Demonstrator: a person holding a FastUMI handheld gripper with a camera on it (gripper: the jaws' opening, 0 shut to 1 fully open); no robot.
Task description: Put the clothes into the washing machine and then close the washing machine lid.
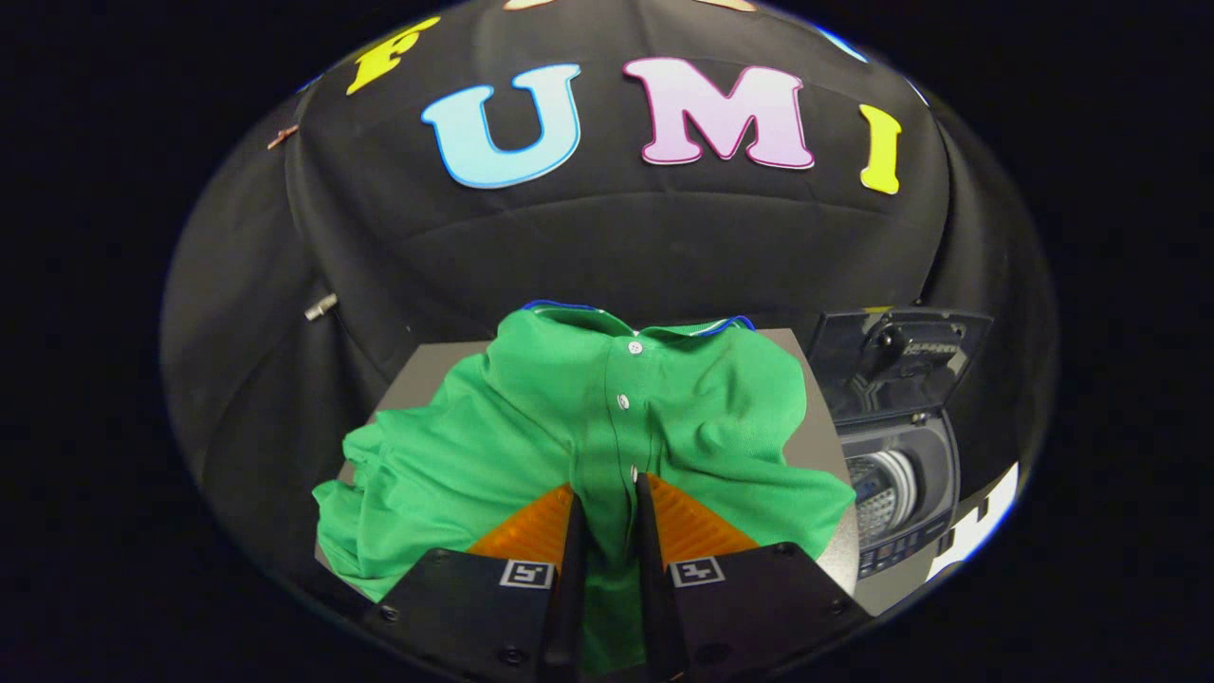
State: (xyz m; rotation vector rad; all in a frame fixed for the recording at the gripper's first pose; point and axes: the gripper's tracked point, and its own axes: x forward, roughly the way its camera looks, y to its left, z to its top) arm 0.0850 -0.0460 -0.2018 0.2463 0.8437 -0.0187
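A green polo shirt (531, 427) with white buttons and a blue-trimmed collar lies crumpled on a grey table (422, 375). My gripper (607, 493) is shut on the shirt's button placket, with a fold of green cloth pinched between both fingers. To the right of the table stands a small top-loading washing machine (896, 493). Its lid (892, 356) is raised upright at the back and the drum (882, 489) shows through the open top.
Black cloth walls close in the booth behind and to the left of the table. The washer's control panel (901, 550) faces the near side. A small metal fitting (321, 306) sticks out of the left wall.
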